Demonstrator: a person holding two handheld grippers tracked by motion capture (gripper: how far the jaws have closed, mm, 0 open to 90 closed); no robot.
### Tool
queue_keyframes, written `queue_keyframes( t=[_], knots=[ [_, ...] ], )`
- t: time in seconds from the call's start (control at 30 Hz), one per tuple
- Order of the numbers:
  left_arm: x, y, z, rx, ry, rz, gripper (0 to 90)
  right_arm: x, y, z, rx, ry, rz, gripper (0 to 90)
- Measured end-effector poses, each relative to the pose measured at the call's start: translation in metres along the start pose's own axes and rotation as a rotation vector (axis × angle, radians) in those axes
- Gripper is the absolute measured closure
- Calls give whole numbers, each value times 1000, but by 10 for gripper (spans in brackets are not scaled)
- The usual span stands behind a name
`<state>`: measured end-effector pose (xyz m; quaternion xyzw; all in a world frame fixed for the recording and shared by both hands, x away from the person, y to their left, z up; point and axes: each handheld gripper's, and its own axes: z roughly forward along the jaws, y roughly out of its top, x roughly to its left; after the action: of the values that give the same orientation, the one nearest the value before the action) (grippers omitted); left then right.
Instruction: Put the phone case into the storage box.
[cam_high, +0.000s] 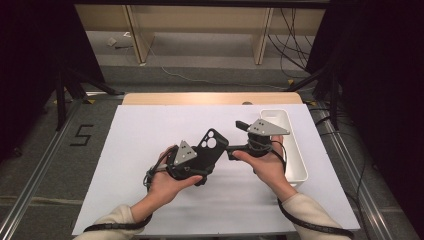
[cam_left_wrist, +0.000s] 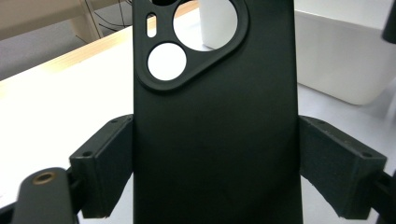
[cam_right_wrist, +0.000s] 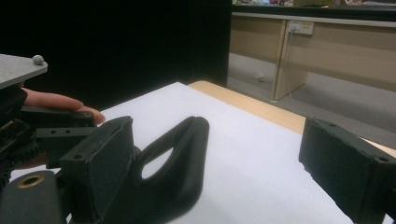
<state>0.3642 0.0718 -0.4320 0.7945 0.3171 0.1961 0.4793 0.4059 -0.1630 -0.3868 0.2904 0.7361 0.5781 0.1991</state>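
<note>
In the high view, a black phone case was held up in the middle of the frame by the left gripper, likely so the right gripper could reach it.

In the left gripper view, the case was pinched by its sides.

In the right gripper view, the jaws were wide and empty, with the case low at the left.

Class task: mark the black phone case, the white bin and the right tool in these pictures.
black phone case (cam_left_wrist: 215, 140), left gripper view, plain back below the camera cutout
white bin (cam_high: 295, 150), high view, long right wall
right tool (cam_right_wrist: 215, 172), right gripper view, gap between its jaws
</note>
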Motion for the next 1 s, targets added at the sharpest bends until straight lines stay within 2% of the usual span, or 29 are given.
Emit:
queue_keyframes(
  t=[0.33,0.57,0.8,1.0],
  knots=[
    [-4,2,1,-6,-6,13,151,2,0,13,15,24,16,125],
    [-6,2,1,-15,-9,23,150,5,-1,24,32,46,24,167],
    [-7,2,1,-9,-3,25,151,6,-3,30,40,67,32,275],
    [-8,2,1,-11,-6,23,151,4,-5,32,42,73,66,369]
  ],
)
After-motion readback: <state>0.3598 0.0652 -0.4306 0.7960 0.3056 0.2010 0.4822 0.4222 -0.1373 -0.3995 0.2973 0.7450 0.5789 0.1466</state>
